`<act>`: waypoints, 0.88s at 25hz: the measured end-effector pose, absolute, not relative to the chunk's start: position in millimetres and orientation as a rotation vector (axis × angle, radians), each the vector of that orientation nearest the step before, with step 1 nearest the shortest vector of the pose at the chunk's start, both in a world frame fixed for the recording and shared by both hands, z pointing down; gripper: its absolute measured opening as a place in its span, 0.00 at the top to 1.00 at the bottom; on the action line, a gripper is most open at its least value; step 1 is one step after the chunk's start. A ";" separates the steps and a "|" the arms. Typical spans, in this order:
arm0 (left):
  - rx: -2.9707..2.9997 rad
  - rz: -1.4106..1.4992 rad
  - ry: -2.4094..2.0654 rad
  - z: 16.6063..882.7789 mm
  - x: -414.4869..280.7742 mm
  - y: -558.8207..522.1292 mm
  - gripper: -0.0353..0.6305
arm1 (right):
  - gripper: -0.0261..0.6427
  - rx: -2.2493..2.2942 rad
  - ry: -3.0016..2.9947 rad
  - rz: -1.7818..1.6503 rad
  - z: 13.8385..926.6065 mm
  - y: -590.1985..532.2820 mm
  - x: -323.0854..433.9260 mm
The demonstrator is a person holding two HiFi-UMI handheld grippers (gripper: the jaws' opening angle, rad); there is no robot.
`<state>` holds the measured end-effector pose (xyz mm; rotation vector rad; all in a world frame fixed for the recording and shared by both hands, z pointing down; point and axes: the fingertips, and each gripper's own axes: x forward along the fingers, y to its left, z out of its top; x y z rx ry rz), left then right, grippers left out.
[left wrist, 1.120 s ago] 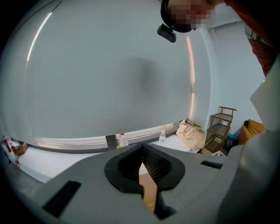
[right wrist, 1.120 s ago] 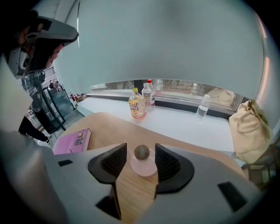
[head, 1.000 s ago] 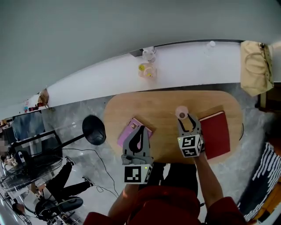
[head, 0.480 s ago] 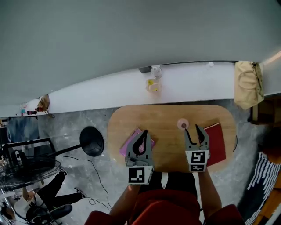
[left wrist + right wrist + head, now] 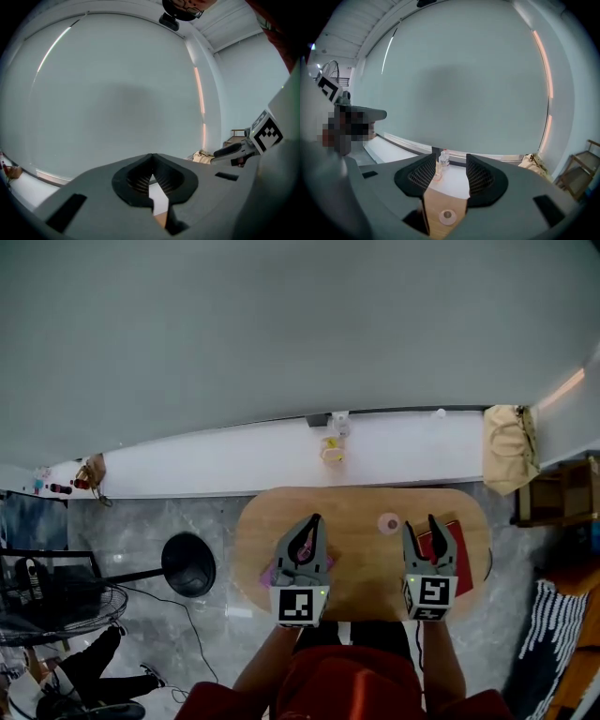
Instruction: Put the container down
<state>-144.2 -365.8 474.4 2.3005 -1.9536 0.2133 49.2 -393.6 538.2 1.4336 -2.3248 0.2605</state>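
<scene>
- The left gripper [image 5: 315, 521] is held above the near left part of the wooden table [image 5: 356, 507]. In the left gripper view its jaws are seen brought together at the tips [image 5: 151, 161], and nothing is clamped between them.
- The right gripper [image 5: 419, 525] is held above the near right part of the table. In the right gripper view its jaws are seen spread apart [image 5: 450, 164], with nothing gripped between them.
- The container [image 5: 388, 522], a small round pink one, is set on the table top. It is touched by neither gripper and is found near the right gripper's tips, a little to their left.
- In the right gripper view the container [image 5: 447, 215] is seen low in the gap between the jaws, resting on the wood.
- A red book [image 5: 454, 554] is laid on the table under the right gripper and is partly covered by it.
- A pink book [image 5: 277, 569] is laid under the left gripper and is mostly hidden.
- A white ledge [image 5: 403, 451] is run along the wall beyond the table, and a clear bottle [image 5: 444, 159] is stood on it.
- A beige bag [image 5: 511, 435] is placed at the right end of the ledge.
</scene>
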 end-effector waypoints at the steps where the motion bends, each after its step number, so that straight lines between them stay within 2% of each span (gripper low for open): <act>1: 2.307 0.200 -1.957 468.6 -146.7 -364.8 0.94 | 0.67 1.451 -2.332 0.237 527.7 -393.9 48.9; 13: 2.460 0.095 -1.956 406.0 -169.0 -349.1 0.94 | 0.67 1.706 -2.351 0.047 424.2 -367.3 50.6; 22: 2.579 0.106 -1.865 389.2 -176.3 -323.8 0.94 | 0.67 1.825 -2.305 -0.021 397.5 -325.7 51.4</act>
